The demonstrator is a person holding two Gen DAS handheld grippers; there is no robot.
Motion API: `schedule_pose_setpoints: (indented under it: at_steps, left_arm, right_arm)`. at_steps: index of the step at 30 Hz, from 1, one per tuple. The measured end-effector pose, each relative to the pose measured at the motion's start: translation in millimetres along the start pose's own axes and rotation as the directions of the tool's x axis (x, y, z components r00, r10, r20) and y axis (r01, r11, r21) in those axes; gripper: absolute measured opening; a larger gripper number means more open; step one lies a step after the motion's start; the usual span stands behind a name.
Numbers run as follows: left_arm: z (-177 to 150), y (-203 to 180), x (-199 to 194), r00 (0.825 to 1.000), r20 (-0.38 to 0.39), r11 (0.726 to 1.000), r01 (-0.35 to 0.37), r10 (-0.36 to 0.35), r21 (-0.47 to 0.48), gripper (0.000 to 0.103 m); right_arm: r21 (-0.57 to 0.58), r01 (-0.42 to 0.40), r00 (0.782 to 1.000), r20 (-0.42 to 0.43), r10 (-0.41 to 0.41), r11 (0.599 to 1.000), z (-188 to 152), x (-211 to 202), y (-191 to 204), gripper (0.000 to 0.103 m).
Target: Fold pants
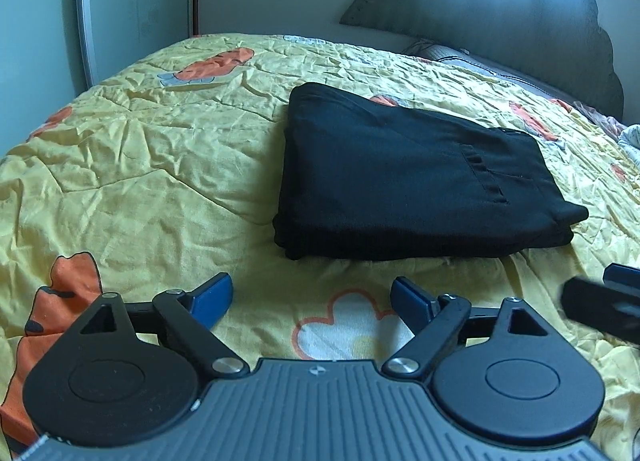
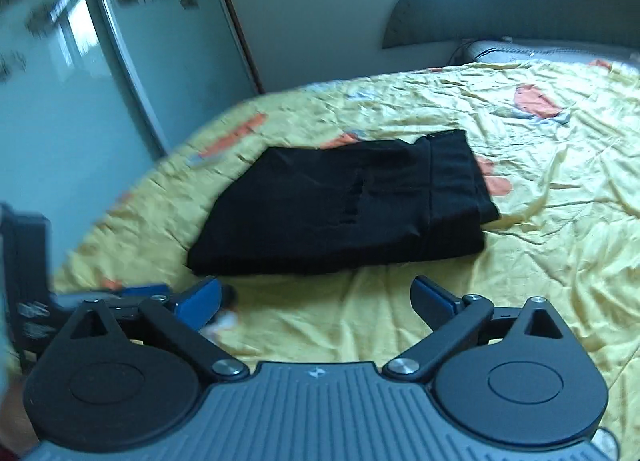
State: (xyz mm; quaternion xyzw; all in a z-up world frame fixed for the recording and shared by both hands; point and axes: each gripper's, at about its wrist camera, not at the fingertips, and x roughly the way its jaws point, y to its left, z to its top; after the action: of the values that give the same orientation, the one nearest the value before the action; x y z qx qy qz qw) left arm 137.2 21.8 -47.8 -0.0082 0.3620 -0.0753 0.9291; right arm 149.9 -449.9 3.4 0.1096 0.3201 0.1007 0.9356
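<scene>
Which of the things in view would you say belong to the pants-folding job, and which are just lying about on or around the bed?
Part of the job:
- black pants, folded into a compact stack on the bedspread
- left gripper, open, holding nothing
- right gripper, open, holding nothing

Just there:
- yellow bedspread
- grey headboard
- pillow by the headboard
- wardrobe door
</scene>
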Motion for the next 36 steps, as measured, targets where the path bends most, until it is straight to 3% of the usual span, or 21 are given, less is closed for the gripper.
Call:
schedule_pose_setpoints:
  at_steps: [3, 7, 13, 25, 28, 36]
  left_arm:
    - [-3.0, -3.4, 0.7, 1.0, 0.014, 1.0, -0.01, 0.009, 0.018, 0.09]
    - [-7.9, -5.5, 1.7, 0.999, 0.035, 0.999, -0.016, 0.015, 0.028, 0.094]
    - [-12.8, -8.8, 1.2, 0.998, 0.057, 0.998, -0.034, 0.031, 0.049, 0.097]
    - [-22.3, -3.2, -8.9, 0.991, 0.108, 0.997, -0.079, 0.078, 0.002, 0.099]
    - [-22.6, -2.0, -8.1, 0.989, 0.098, 0.994, -0.107, 0.108, -0.014, 0.102]
    - [-22.8, 0.2, -5.1, 0.992, 0.076, 0.995, -0.099, 0.1, -0.01, 0.103]
  right_arm:
    - [-0.049, 0.089, 0.996, -0.002, -0.089, 0.995, -7.9, 10.0, 5.0, 0.102]
    - [-0.069, 0.092, 0.996, 0.009, -0.092, 0.993, -14.3, 15.1, 3.6, 0.102]
    - [-0.136, 0.198, 0.98, 0.032, -0.196, 0.971, -20.1, 28.1, 4.3, 0.102]
    - [-0.067, 0.212, 0.977, 0.0, -0.212, 0.975, -35.2, 38.2, -8.4, 0.103]
    - [-0.057, 0.205, 0.979, 0.003, -0.205, 0.977, -35.7, 37.6, -10.1, 0.103]
    - [-0.081, 0.231, 0.973, -0.004, -0.232, 0.97, -35.3, 41.5, -5.2, 0.103]
